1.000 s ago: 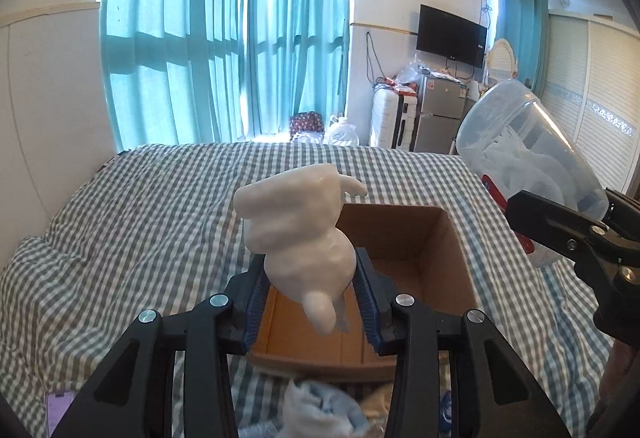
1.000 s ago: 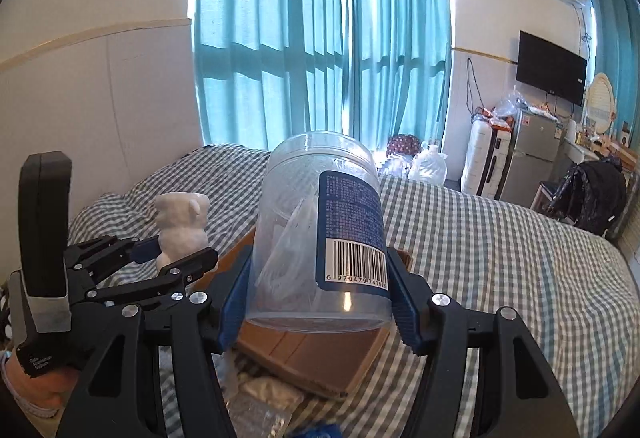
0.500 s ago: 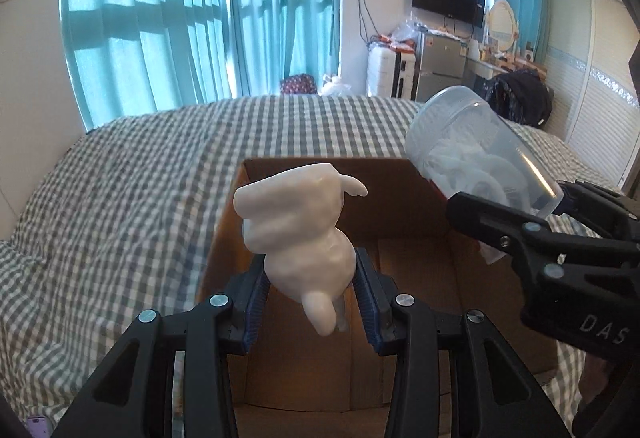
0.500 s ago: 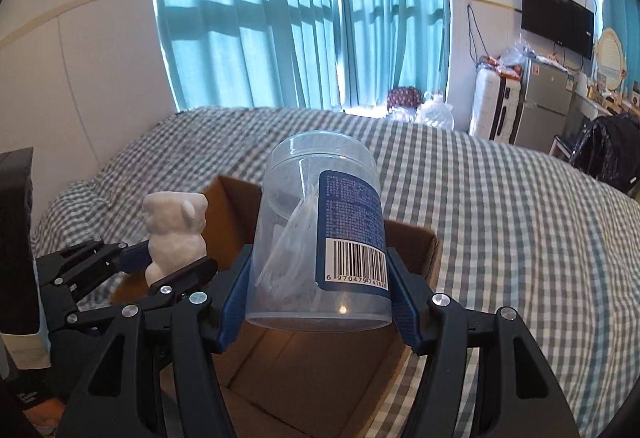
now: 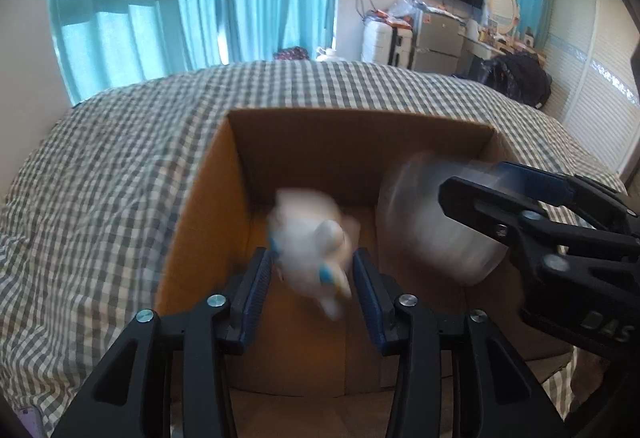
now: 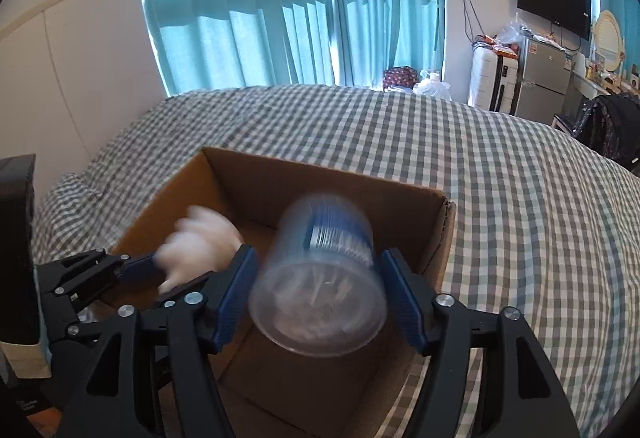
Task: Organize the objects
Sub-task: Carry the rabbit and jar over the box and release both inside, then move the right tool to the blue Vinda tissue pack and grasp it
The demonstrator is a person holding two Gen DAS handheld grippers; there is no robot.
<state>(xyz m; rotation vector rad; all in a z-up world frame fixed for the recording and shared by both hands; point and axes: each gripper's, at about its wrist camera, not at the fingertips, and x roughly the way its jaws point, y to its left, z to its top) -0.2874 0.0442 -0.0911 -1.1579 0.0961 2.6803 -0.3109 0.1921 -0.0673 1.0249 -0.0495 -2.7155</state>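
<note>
My left gripper (image 5: 313,276) gapes around a blurred white bear figurine (image 5: 310,238) above the open brown cardboard box (image 5: 360,125); it looks hard, chippable. My right gripper (image 6: 320,298) gapes around the light, slick clear plastic jar (image 6: 324,278).

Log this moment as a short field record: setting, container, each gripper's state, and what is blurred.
setting: checked bedspread
container: open cardboard box
left gripper: open, white figurine blurred between its pads, over the box
right gripper: open, clear plastic jar blurred between its pads, over the box
contact: cannot tell, motion blur
</note>
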